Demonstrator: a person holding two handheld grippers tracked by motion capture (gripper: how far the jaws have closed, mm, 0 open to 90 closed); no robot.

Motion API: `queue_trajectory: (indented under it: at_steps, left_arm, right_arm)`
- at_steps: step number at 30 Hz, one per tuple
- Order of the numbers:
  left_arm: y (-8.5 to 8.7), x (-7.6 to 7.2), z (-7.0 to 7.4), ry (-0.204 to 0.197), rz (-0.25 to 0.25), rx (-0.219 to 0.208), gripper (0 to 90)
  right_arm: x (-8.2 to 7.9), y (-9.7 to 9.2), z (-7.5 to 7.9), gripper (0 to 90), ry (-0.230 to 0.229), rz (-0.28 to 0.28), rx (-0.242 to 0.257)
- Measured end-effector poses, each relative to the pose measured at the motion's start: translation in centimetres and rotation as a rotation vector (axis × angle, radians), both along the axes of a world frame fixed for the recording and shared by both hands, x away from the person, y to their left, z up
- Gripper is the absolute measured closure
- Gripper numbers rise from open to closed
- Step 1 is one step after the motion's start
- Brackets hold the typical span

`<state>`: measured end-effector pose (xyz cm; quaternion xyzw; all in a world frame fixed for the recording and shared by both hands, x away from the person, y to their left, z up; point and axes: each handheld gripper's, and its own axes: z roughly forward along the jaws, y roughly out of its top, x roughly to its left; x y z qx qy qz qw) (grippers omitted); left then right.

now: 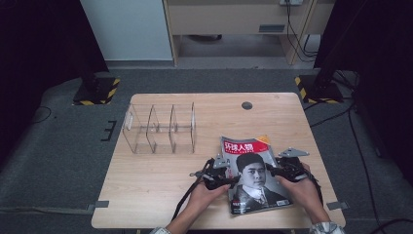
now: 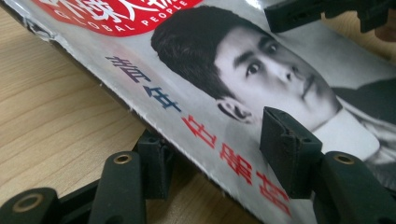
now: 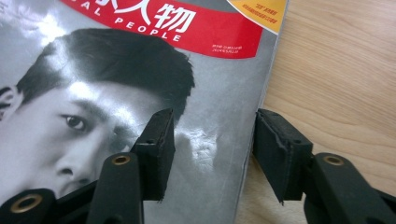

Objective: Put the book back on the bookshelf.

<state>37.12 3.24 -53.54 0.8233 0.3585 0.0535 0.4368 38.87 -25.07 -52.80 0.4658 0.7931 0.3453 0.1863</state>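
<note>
So from the high view, the magazine [image 1: 255, 175] lies on the tabletop [image 1: 160, 170] near the front right, a clear divider rack [image 1: 160, 129] well apart at back left. Left tool [image 1: 225, 179] and right tool [image 1: 272, 171] sit at its two side edges. Left gripper view: jaws straddle the magazine's [image 2: 196, 93] edge, one under, one above, not pressing. Right gripper view: jaws apart, one over the cover [image 3: 93, 116], one past the edge.

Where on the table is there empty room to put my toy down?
The bare light wooden table is free in front of the clear plastic divided rack, left of the glossy magazine. More room lies behind the magazine, around the small round dark hole. It is crowded around the magazine.
</note>
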Motion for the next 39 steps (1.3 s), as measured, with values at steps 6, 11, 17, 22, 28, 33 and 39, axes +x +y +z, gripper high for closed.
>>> queue_trajectory:
  at_steps: [6, 11, 17, 22, 28, 33, 39]
  left_arm:
    - [0.2, 0.1, 0.0, 0.007, 0.001, -0.003, 47.1]
    - [0.6, 0.3, 0.1, 0.028, 0.006, -0.006, 49.9]
    - [1.0, 0.4, 0.2, 0.042, 0.009, -0.009, 52.9]
    - [1.1, 0.5, 0.2, 0.054, 0.01, -0.017, 55.8]
    - [1.2, 0.5, 0.2, 0.054, 0.01, -0.019, 59.8]
    - [0.7, 0.2, 0.1, 0.041, -0.005, -0.015, 60.4]
    - [-0.1, -0.3, 0.2, 0.04, -0.041, -0.01, 60.5]
  right_arm:
    - [-0.4, 0.6, 0.0, 51.5, -0.005, 0.041, 0.003]
    - [-0.6, 1.0, 0.0, 52.3, -0.004, 0.051, -0.003]
    - [-1.0, 0.9, 0.1, 53.3, 0.0, 0.069, -0.005]
    - [-0.9, 0.8, 0.0, 52.5, 0.019, 0.061, 0.019]
    - [-0.3, 1.0, 0.1, 43.4, 0.032, 0.035, 0.036]
    - [-0.2, 1.1, 0.1, 39.4, 0.028, 0.028, 0.031]
    - [0.0, 0.7, 0.1, 38.5, 0.017, 0.001, 0.034]
